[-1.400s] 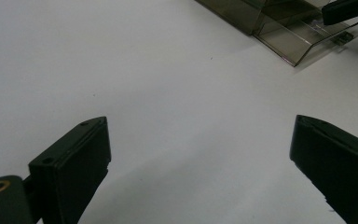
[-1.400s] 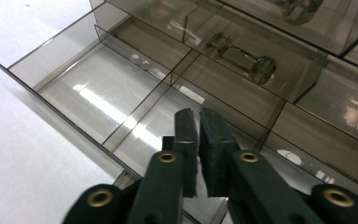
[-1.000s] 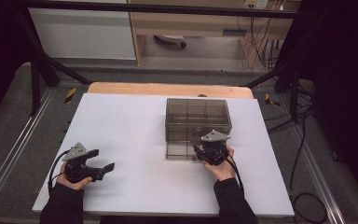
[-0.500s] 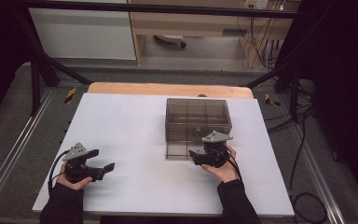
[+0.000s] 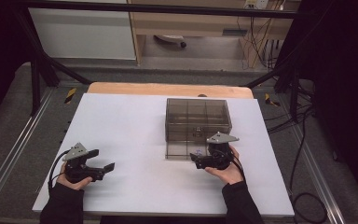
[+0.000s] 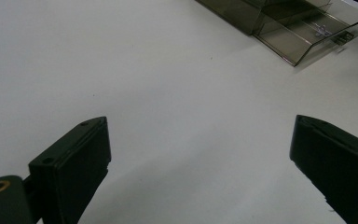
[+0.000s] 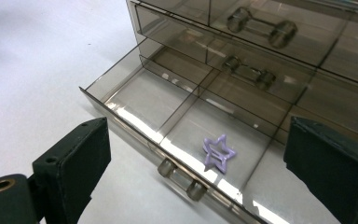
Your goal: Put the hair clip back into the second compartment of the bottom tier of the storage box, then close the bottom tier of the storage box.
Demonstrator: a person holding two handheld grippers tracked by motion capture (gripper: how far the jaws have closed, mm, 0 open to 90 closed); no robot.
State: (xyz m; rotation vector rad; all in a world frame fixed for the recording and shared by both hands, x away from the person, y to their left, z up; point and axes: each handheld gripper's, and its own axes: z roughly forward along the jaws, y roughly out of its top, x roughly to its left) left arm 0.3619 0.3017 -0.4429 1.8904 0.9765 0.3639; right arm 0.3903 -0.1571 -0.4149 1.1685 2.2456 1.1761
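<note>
1. Since the earlier frame: right gripper [image 5: 196, 163] turned away from the drawer box [image 5: 196, 122], jaws now aimed toward table centre rather than at the box front; jaws just been opening, nothing between them.
2. Left gripper [image 5: 106, 169] unchanged, resting near the table's [image 5: 121, 121] near left corner, well apart from the box.
3. Right gripper jaws wide apart in the right gripper view, both pads bare, hanging just in front of the pulled-out bottom drawer [image 7: 135, 100].
4. Left gripper jaws wide apart too, only white tabletop between them.
5. Drawer open, pulled out toward the person, divided into compartments; handle [image 7: 182, 179] on its front wall, untouched.
6. Purple star [image 7: 218, 154] lying flat in the middle front compartment, just behind the handle.
7. Upper drawers shut, handles [image 7: 261, 27] visible through the smoky plastic.
8. Right hand [image 5: 226, 170] on the table, just beside the box's near right corner.
</note>
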